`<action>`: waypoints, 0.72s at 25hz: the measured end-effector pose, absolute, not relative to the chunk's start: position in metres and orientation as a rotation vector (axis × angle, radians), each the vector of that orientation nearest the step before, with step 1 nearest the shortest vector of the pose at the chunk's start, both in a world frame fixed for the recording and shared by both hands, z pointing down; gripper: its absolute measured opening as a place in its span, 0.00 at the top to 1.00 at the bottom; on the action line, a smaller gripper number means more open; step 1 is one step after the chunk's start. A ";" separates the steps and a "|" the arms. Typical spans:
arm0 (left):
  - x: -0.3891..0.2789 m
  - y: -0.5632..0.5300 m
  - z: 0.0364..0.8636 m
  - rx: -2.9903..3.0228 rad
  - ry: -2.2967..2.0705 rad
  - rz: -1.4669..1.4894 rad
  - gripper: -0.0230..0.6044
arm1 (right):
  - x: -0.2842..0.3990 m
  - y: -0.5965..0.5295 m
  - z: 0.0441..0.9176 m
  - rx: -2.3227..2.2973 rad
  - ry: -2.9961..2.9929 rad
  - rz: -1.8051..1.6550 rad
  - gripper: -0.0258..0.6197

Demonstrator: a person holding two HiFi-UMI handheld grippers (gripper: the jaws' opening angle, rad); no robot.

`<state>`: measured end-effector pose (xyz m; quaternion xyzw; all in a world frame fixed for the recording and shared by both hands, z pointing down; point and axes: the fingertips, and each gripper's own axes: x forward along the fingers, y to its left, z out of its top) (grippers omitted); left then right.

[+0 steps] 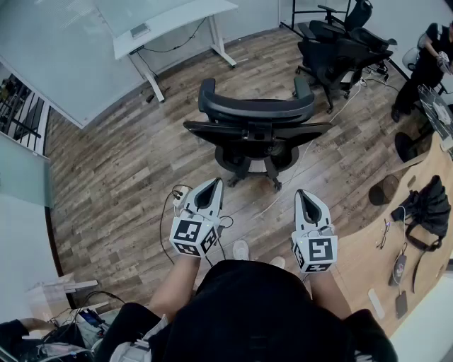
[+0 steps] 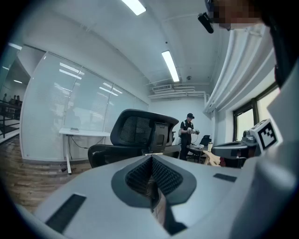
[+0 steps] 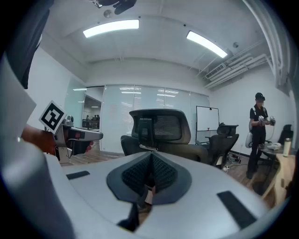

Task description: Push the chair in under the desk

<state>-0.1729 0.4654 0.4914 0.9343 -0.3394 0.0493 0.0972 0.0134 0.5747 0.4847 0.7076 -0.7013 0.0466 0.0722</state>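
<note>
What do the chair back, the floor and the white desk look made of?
Chair back: black mesh in a matte plastic-looking frame; weave shows. Floor: wood-look planks, grain and seams visible; laminate or real, unclear. White desk: smooth matte top, probably laminate.

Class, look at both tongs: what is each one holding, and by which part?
Nothing is held: left tongs and right tongs are both shut and empty, short of the black mesh office chair.
</note>
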 end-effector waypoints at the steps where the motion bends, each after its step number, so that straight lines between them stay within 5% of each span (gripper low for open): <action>1: -0.176 0.463 0.491 2.765 -1.010 0.145 0.94 | 0.012 0.572 0.483 2.119 -2.107 0.132 0.96; 15: -0.191 0.434 0.495 2.873 -1.019 0.231 0.94 | 0.002 0.539 0.492 2.097 -2.121 0.137 0.94; 16: -0.192 0.430 0.497 2.894 -1.020 0.252 0.88 | 0.001 0.535 0.494 2.081 -2.119 0.130 0.86; 18: -0.191 0.423 0.499 2.929 -1.002 0.292 0.59 | 0.001 0.527 0.496 2.050 -2.107 0.109 0.72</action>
